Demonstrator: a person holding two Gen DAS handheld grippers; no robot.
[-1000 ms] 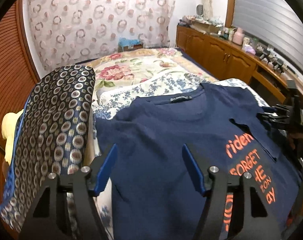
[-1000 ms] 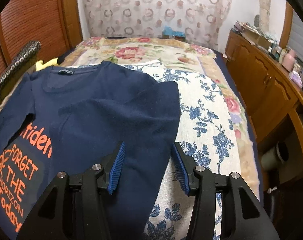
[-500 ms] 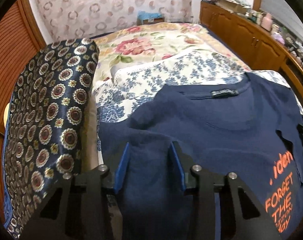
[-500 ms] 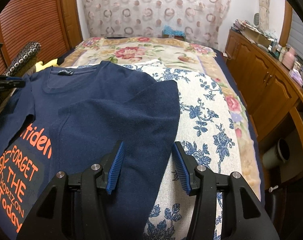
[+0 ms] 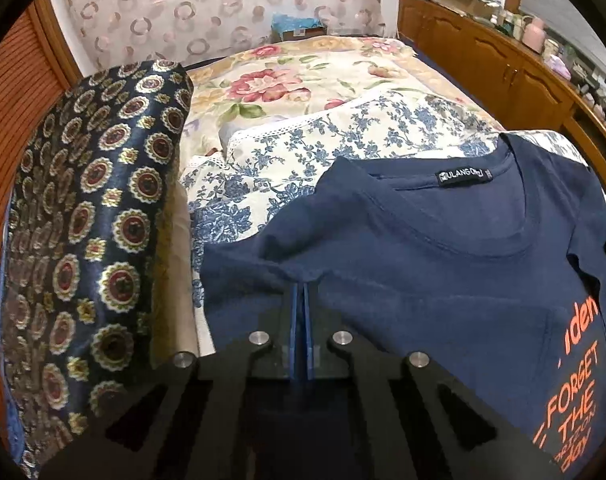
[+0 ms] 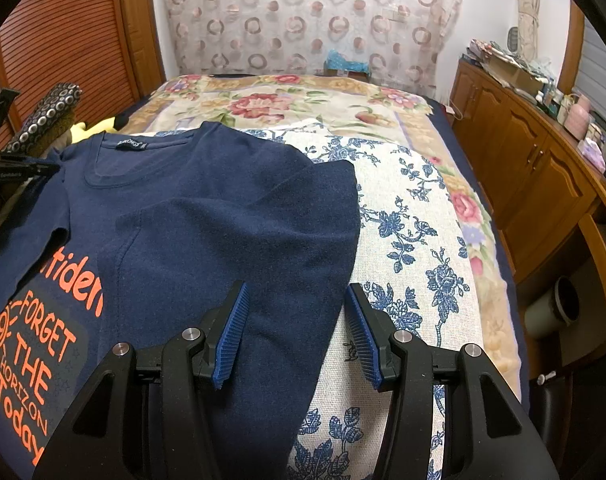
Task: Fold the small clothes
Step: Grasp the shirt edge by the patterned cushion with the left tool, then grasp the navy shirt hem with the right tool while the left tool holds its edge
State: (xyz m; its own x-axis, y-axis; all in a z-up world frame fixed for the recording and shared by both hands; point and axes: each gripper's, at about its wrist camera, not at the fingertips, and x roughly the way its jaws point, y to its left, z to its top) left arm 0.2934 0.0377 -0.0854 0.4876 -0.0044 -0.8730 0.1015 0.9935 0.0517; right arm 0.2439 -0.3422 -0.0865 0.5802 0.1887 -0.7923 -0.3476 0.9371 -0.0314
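Navy cotton, printed with orange lettering, makes up the T-shirt (image 6: 207,216) that lies spread front up on the bed (image 6: 423,216), on a white cloth with blue flowers (image 6: 415,240) that covers the near part of the mattress. The shirt's right side, sleeve included, is folded inward over its front and hides part of the lettering. The left tool (image 5: 301,292) has its blue pads pressed flat together on a pinch of the shirt's fabric at the sleeve on the far side from that fold, and the cloth puckers up into a small ridge where the pads meet. The right tool (image 6: 295,320) stands about half open over the folded edge of the shirt; one pad sits above navy fabric, the other above the flowered cloth just beside the shirt, and neither pad presses on anything. A dark cushion with gold medallions (image 5: 95,232) stands just beside the shirt's pinched sleeve. Beyond the shirt's collar the bed carries a quilt with red roses (image 5: 287,80).
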